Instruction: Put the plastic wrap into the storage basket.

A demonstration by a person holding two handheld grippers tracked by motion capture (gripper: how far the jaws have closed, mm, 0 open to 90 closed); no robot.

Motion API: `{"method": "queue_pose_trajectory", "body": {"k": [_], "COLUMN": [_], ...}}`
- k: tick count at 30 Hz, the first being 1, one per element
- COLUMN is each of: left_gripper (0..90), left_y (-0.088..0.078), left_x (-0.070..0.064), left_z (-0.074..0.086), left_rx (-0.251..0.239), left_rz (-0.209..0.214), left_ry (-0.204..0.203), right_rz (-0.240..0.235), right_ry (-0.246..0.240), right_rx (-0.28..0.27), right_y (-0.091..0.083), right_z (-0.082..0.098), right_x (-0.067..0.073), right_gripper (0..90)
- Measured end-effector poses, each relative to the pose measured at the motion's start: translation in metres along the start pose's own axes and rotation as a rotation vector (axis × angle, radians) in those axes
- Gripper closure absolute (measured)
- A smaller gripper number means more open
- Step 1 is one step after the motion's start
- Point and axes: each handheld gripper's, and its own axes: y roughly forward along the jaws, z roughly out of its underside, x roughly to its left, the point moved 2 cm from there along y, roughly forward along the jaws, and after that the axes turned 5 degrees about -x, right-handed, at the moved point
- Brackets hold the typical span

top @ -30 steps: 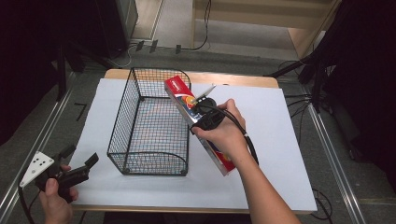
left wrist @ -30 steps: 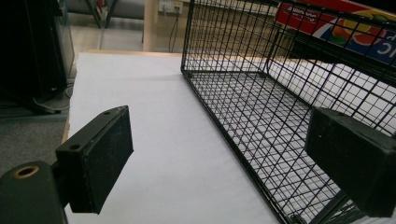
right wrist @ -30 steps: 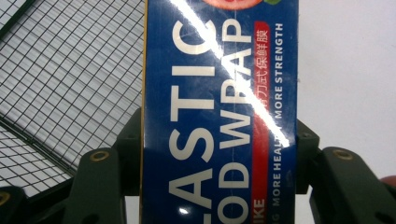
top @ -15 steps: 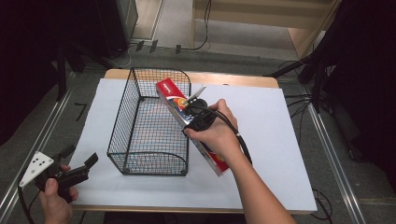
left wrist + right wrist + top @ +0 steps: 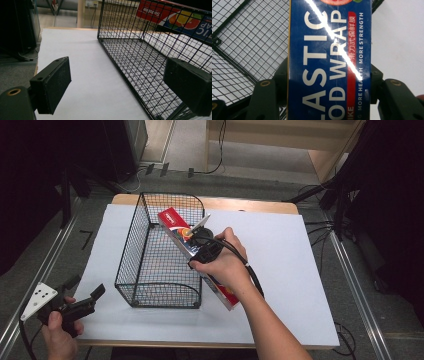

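A long red and blue plastic wrap box slants over the right rim of a black wire basket, its red end above the basket's inside. My right gripper is shut across the middle of the box. In the right gripper view the box sits between both jaws, with my right gripper pressing on its sides. Near the table's front left corner my left gripper is open and holds nothing. In its own view my left gripper faces the basket and the box.
A white sheet covers the table. The wooden table edge runs along the far side. A black cable trails from the right gripper along the forearm. Metal rails flank the table on both sides.
My right hand has carried the box leftward, so its red end now reaches further over the basket. The left gripper has stayed where it was.
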Motion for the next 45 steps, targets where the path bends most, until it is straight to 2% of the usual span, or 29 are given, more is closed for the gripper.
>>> {"method": "queue_pose_trajectory", "body": {"k": [10,19,25,39,45], "left_gripper": [8.1,8.0,8.1,8.1,8.1], "left_y": [0.0,0.0,0.0,0.0,0.0], "left_x": [0.0,0.0,0.0,0.001,0.001], "left_z": [0.0,0.0,0.0,0.0,0.0], "left_rx": [-0.006,-0.003,-0.006,-0.006,-0.004], "left_rz": [-0.003,0.001,0.0,0.0,0.001], "left_ry": [-0.006,-0.002,-0.006,-0.008,-0.006], "right_rz": [-0.012,-0.031,-0.032,-0.019,-0.018], "right_ry": [-0.028,-0.07,-0.077,-0.097,-0.094], "right_rx": [0.011,0.019,0.036,0.082,0.069], "right_y": [0.003,0.006,0.01,0.014,0.016], "right_z": [-0.007,-0.016,-0.021,-0.025,-0.025], "right_x": [0.011,0.028,0.037,0.043,0.043], "right_gripper": [42.0,41.9,41.8,41.6,37.6]}}
